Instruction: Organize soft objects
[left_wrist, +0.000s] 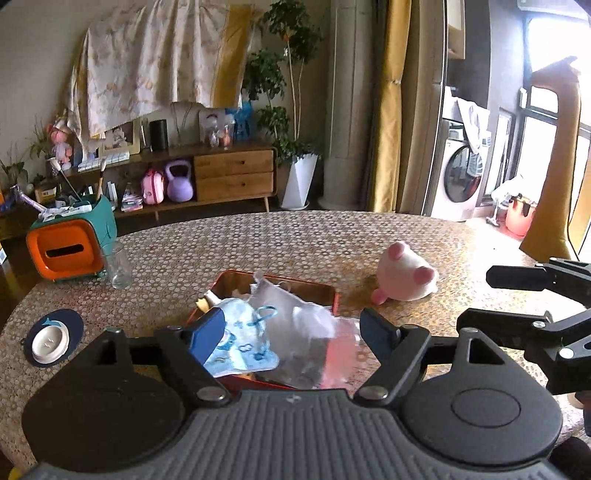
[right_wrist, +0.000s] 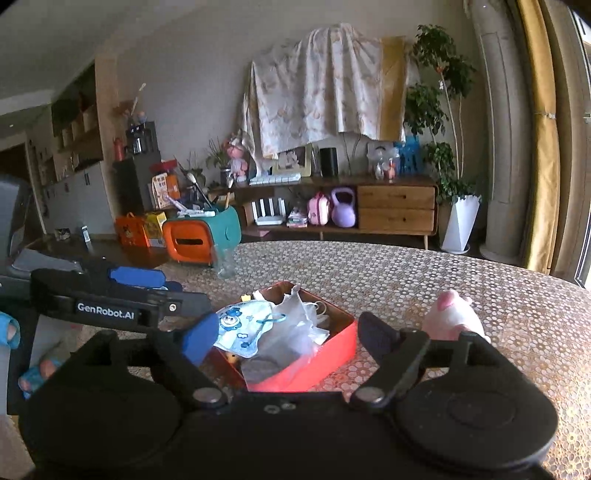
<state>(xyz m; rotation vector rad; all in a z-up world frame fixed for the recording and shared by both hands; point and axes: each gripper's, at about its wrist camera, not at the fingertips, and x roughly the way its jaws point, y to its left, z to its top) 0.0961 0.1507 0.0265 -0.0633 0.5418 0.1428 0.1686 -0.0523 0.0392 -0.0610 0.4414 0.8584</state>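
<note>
An orange-red box (left_wrist: 328, 291) (right_wrist: 332, 347) sits on the table and holds a blue-and-white printed cloth (left_wrist: 243, 341) (right_wrist: 240, 326), a clear plastic bag (left_wrist: 295, 325) (right_wrist: 295, 328) and other small items. A white-and-pink plush toy (left_wrist: 404, 275) (right_wrist: 454, 317) lies on the table to the right of the box. My left gripper (left_wrist: 291, 332) is open just above the box, empty. My right gripper (right_wrist: 284, 339) is open over the box's near side, empty. The right gripper also shows at the right edge of the left wrist view (left_wrist: 543, 295).
An orange-and-teal tissue holder (left_wrist: 70, 240) (right_wrist: 199, 236) and a clear glass (left_wrist: 118, 266) (right_wrist: 225, 264) stand at the table's far left. A white dish on a dark blue coaster (left_wrist: 51, 341) lies at the left. A sideboard and plants stand behind the table.
</note>
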